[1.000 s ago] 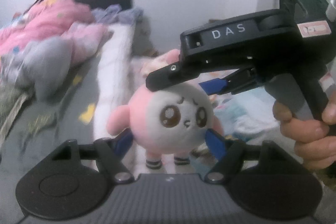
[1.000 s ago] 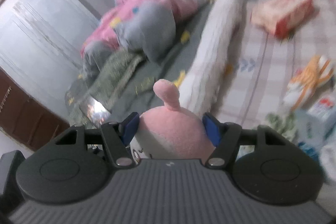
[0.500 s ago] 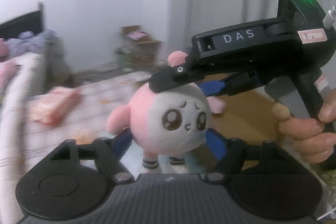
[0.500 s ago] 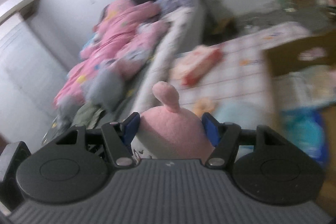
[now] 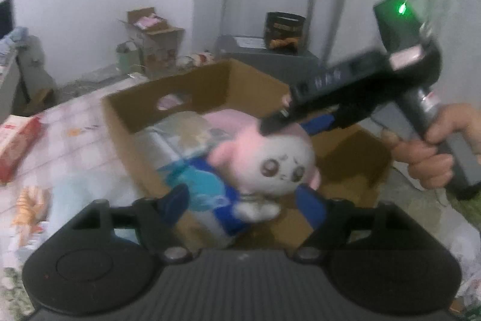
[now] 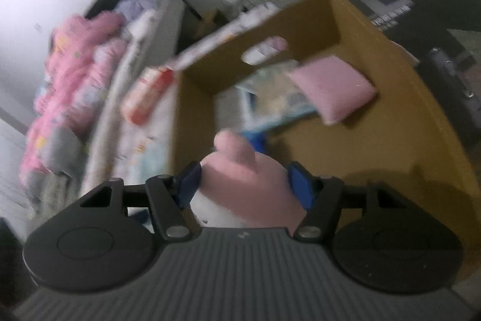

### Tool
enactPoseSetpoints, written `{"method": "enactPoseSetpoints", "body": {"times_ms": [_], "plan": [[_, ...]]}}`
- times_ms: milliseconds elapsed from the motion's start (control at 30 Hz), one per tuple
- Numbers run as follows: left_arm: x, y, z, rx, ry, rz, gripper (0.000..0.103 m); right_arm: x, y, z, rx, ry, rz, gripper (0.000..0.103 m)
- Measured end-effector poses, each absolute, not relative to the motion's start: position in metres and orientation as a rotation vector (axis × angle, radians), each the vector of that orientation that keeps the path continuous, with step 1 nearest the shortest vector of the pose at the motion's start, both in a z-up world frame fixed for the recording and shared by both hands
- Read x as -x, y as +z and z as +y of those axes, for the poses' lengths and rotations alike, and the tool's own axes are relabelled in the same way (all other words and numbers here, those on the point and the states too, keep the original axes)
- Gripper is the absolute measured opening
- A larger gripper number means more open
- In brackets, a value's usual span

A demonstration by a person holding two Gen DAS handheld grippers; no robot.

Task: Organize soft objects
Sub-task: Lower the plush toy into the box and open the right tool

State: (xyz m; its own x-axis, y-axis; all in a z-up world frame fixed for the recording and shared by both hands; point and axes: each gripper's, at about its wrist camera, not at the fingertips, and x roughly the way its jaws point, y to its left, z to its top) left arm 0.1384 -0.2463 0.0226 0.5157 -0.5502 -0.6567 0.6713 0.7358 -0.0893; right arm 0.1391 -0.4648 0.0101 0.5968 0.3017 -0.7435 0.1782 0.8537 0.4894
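Bedroom: one cardboard box (image 5: 135, 122), one plush (image 5: 279, 161).

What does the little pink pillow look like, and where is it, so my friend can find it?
Look for the big brown cardboard box on the floor beside the bed. Inside it, near the far wall with the handle hole, the pink pillow lies partly on a pale blue printed package. It is flat, plain and square-cornered, unlike the round pink plush toy with a face.

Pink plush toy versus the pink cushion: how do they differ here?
The plush toy is round with a white face, gripped by the right gripper over the cardboard box; the pink cushion is flat, square, plain, lying inside it. Both are soft and pink.
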Motion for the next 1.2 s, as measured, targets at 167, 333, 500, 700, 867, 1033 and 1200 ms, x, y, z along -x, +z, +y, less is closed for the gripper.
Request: {"method": "enactPoseSetpoints", "body": {"times_ms": [167, 333, 500, 700, 867, 1033, 1200], "plan": [[-0.151, 0.035, -0.211, -0.166, -0.639, 0.69, 0.081, -0.174, -0.017, -0.466, -0.489, 0.068, 1.022, 0.062], [-0.157, 0.045, -0.181, -0.128, -0.551, 0.701, 0.081, -0.206, -0.021, -0.456, -0.371, 0.057, 1.041, 0.062], [-0.155, 0.043, -0.158, -0.113, -0.499, 0.716, 0.081, -0.226, -0.029, -0.452, -0.345, 0.048, 1.039, 0.064], [-0.149, 0.04, -0.136, -0.1, -0.479, 0.74, 0.081, -0.227, -0.033, -0.464, -0.439, -0.013, 1.046, 0.067], [-0.142, 0.04, -0.115, -0.088, -0.463, 0.74, 0.083, -0.21, -0.024, -0.465, -0.478, -0.044, 1.021, 0.072], [-0.131, 0.045, -0.082, -0.06, -0.419, 0.729, 0.086, -0.185, 0.001, -0.456, -0.489, -0.049, 0.94, 0.075], [-0.116, 0.046, -0.039, -0.027, -0.359, 0.729, 0.086, -0.158, 0.03, -0.436, -0.539, 0.005, 0.867, 0.075]]}}
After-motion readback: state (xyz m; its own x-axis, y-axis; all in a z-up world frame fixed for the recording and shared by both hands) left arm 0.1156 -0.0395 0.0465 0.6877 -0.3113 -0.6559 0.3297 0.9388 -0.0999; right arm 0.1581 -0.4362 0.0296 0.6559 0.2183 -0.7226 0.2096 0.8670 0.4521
